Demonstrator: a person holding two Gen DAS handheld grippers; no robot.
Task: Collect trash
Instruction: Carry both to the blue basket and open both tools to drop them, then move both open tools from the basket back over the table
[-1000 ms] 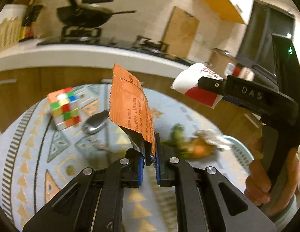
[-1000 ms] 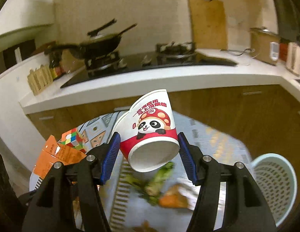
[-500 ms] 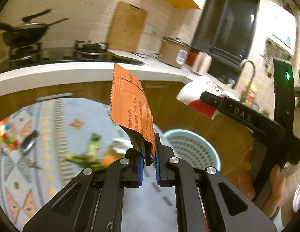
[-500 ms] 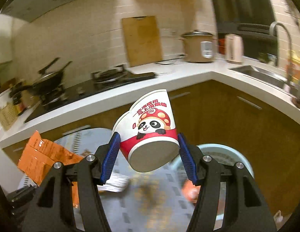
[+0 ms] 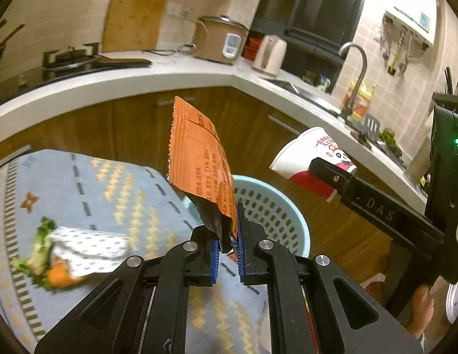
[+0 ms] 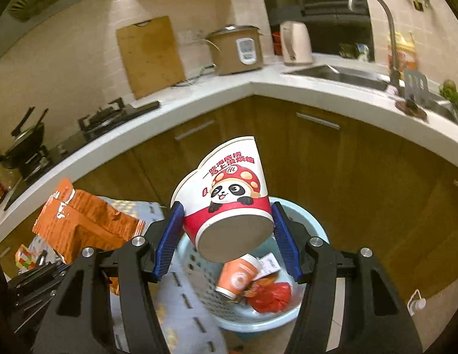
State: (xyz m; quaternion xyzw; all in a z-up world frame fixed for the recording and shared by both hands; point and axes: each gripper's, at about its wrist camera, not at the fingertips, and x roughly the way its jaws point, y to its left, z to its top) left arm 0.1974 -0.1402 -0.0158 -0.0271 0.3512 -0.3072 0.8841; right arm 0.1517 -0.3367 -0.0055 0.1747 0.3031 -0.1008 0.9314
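My left gripper (image 5: 227,250) is shut on an orange snack wrapper (image 5: 199,165) that stands up from the jaws, just left of a light blue perforated basket (image 5: 276,209). My right gripper (image 6: 226,236) is shut on a white and red paper cup with a panda print (image 6: 229,203), held tilted above the same basket (image 6: 314,230). The basket holds an orange cup (image 6: 238,275), red plastic (image 6: 271,296) and paper. The cup (image 5: 311,162) and wrapper (image 6: 81,224) each show in the other view.
Vegetable scraps with a dotted white wrapper (image 5: 72,253) lie on the patterned blue cloth (image 5: 111,188) to the left. Wooden cabinets (image 6: 332,162) under a white counter curve behind the basket, with rice cooker (image 6: 238,50), kettle and sink.
Both grippers swung right with their loads, from over the cloth with the cube and scraps to the blue basket, which now sits directly under the cup.
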